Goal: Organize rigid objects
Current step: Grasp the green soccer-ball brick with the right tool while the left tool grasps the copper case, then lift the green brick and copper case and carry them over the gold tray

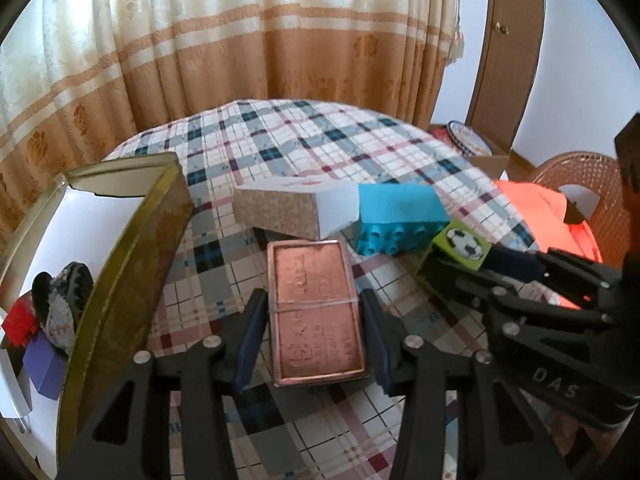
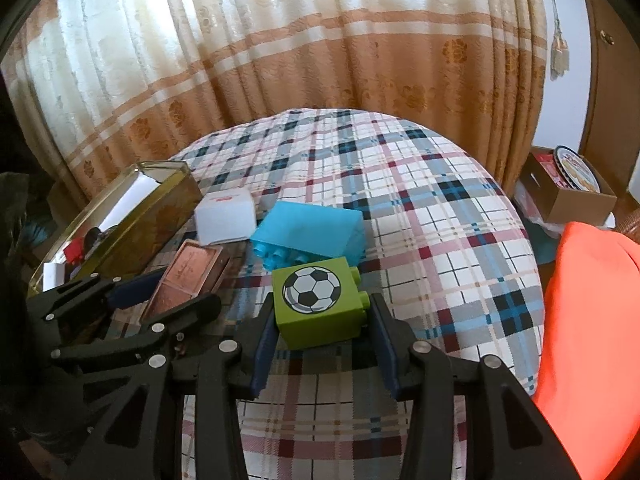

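Note:
A flat copper-coloured tin (image 1: 316,312) with a rubber band round it lies on the plaid tablecloth. My left gripper (image 1: 313,298) is shut on it, its blue pads (image 1: 250,340) pressed to the tin's long sides. My right gripper (image 2: 320,304) is shut on a green block (image 2: 314,296) with a football picture, seen at the right in the left wrist view as the green block (image 1: 456,248). Behind them lie a blue studded block (image 2: 312,236) and a white box with a cork-patterned side (image 1: 288,208).
An open gold tin box (image 1: 132,260) stands at the left, holding a red block (image 1: 18,320), a purple block (image 1: 46,364) and a dark object. An orange cloth (image 2: 592,320) lies at the right table edge. A cardboard box (image 2: 576,200) and a wicker chair (image 1: 580,176) stand beyond; curtains hang behind.

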`<state>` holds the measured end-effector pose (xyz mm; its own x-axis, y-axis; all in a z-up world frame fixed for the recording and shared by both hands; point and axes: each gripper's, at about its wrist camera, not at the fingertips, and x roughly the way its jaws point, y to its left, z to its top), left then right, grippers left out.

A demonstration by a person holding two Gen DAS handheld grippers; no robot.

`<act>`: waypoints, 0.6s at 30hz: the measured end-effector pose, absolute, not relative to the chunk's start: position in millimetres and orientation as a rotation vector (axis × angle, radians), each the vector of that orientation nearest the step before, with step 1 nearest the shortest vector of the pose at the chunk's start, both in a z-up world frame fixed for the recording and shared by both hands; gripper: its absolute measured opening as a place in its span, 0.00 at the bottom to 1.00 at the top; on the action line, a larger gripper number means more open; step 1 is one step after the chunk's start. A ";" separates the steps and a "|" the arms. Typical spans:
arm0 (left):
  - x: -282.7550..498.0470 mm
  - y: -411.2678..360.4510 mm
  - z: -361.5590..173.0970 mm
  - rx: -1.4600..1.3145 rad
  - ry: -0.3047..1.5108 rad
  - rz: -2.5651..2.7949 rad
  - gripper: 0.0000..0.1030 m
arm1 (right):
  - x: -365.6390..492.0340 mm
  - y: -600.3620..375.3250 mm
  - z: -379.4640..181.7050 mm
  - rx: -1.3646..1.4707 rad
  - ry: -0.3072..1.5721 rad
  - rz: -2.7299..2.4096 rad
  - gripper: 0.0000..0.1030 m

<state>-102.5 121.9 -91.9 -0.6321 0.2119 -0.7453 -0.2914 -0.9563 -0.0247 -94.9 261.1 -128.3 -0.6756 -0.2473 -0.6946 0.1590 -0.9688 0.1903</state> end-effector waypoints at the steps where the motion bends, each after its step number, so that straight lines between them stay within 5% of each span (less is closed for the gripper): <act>1: -102.2 121.5 -91.3 -1.165 0.141 2.612 0.45 | -95.1 260.4 -128.2 1.138 -0.163 -2.682 0.45; 18: -92.4 110.1 -81.9 -1.091 0.099 2.712 0.45 | -88.2 254.2 -121.8 1.069 -0.096 -2.720 0.45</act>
<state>-92.4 110.1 -81.9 -0.7015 0.1741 -0.6910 -0.2240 -0.9744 -0.0181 -88.2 254.2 -121.8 -0.7122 -0.2241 -0.6652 0.1767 -0.9744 0.1390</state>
